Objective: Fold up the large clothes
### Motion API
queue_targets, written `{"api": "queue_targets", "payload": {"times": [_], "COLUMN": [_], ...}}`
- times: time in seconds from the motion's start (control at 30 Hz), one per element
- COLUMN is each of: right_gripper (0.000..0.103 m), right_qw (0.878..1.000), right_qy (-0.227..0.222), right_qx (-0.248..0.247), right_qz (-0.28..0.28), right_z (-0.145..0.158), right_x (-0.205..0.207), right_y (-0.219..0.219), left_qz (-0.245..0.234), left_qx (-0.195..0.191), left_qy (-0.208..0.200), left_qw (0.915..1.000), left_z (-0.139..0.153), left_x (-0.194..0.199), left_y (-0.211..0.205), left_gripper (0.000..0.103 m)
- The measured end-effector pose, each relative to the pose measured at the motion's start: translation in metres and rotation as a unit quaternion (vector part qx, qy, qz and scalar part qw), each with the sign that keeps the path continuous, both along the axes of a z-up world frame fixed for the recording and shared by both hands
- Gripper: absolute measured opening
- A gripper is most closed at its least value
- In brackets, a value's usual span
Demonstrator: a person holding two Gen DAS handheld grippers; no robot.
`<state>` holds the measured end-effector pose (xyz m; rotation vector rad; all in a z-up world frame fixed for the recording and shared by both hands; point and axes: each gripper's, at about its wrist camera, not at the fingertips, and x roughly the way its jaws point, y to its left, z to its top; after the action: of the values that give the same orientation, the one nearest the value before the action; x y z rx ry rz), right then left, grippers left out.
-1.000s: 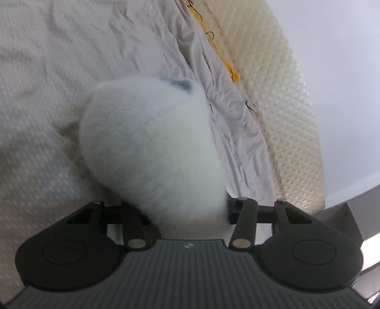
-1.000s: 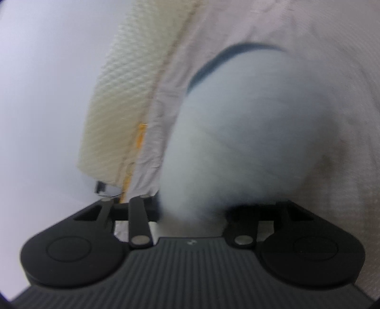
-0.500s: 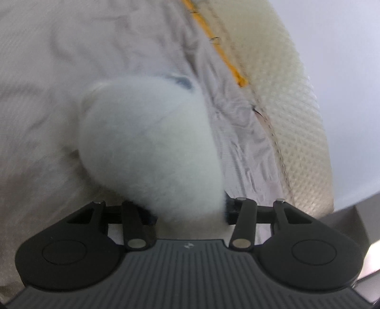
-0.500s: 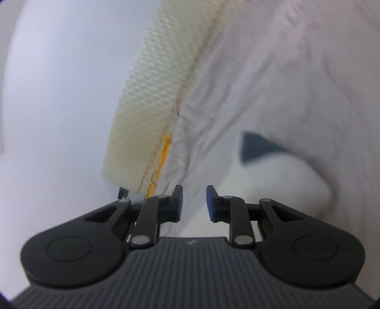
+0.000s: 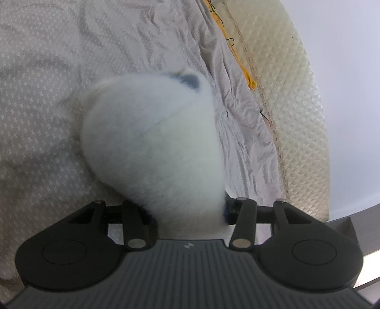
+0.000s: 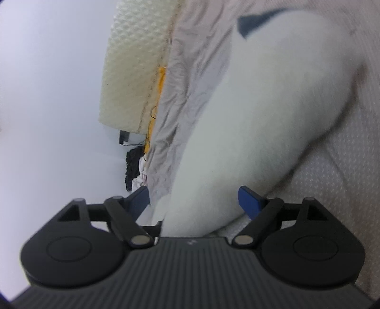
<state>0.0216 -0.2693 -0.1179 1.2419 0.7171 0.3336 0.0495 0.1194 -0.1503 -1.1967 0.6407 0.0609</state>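
White fleece garment between two claws on a bed sheet.

Left claw pinches the garment's near end; the right claw has just been opening, its jaws spread, fleece between them but unpressed; the garment's long axis runs forward from both claws toward its dark collar; the left claw alone grips.

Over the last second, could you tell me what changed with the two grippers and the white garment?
The right gripper closed almost fully off to the garment's side, and its jaws have just been opening again; they now stand wide with the white fleece garment between them, unpinched. The left gripper stayed shut on the same garment, which lies on the grey bedsheet.
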Motion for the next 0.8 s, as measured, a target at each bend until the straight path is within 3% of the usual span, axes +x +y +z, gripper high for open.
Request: {"api": "queue_targets", "payload": {"times": [0.13, 0.33, 0.53, 0.63, 0.7, 0.8], "right_gripper": [0.085, 0.085, 0.084, 0.082, 0.079, 0.064], "right_qw": [0.998, 0.992, 0.985, 0.986, 0.986, 0.986], "right_qy": [0.051, 0.087, 0.076, 0.065, 0.058, 0.049], "right_qx": [0.016, 0.019, 0.026, -0.008, -0.019, -0.036], "right_qz": [-0.032, -0.087, -0.152, -0.154, -0.157, -0.154], "right_z": [-0.021, -0.047, -0.058, -0.058, -0.058, -0.055], "right_x": [0.004, 0.005, 0.012, 0.017, 0.020, 0.023], "right_y": [-0.011, -0.027, -0.049, -0.046, -0.046, -0.047], "left_qz": [0.001, 0.005, 0.007, 0.002, 0.003, 0.001], "left_qx": [0.004, -0.001, 0.000, 0.003, -0.008, -0.004], "left_qy": [0.001, 0.006, 0.013, 0.009, 0.010, 0.009], "left_qw": [1.0000, 1.0000, 0.9999, 1.0000, 0.9999, 1.0000], "left_z": [0.002, 0.002, 0.004, 0.002, -0.003, -0.001], "left_x": [0.001, 0.002, 0.010, 0.009, 0.007, 0.009], "left_y": [-0.002, -0.002, -0.003, -0.003, -0.001, -0.003], "left_gripper": [0.053, 0.053, 0.055, 0.055, 0.055, 0.055]}}
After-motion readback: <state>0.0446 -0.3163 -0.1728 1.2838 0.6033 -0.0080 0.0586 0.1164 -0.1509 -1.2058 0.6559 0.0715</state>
